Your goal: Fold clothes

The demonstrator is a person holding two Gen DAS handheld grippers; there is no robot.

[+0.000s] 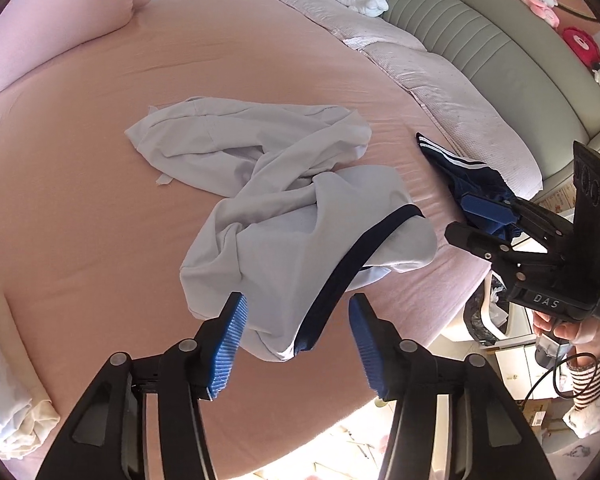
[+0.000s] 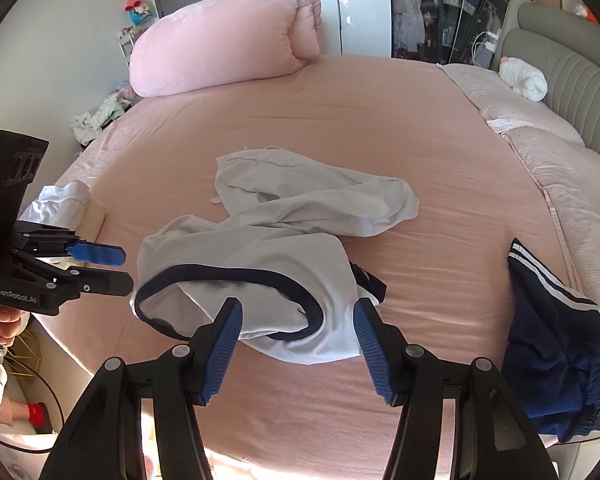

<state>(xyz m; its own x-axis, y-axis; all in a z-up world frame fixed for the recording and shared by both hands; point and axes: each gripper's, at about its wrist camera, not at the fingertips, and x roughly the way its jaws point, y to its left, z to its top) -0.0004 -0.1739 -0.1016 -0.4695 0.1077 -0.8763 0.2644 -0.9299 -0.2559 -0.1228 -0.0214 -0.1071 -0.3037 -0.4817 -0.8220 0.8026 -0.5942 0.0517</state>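
A crumpled pale grey garment with a navy trim band [image 1: 284, 216] lies in the middle of the pink bed [image 1: 80, 184], its trimmed opening turned toward the near edge. The left gripper [image 1: 296, 312] hangs just above this near end with its fingers wide apart and holding nothing; the navy band runs down between the two blue pads [image 1: 230, 344]. The right gripper [image 2: 298, 316] hovers over the same end of the garment, fingers also spread wide and empty, the trimmed opening lying just in front of them. To the right of the right fingers, well apart from the grey garment, navy shorts with white stripes [image 2: 556, 344] rest at the bed edge. Far beyond the fingers sits a rolled pink duvet [image 2: 228, 40].
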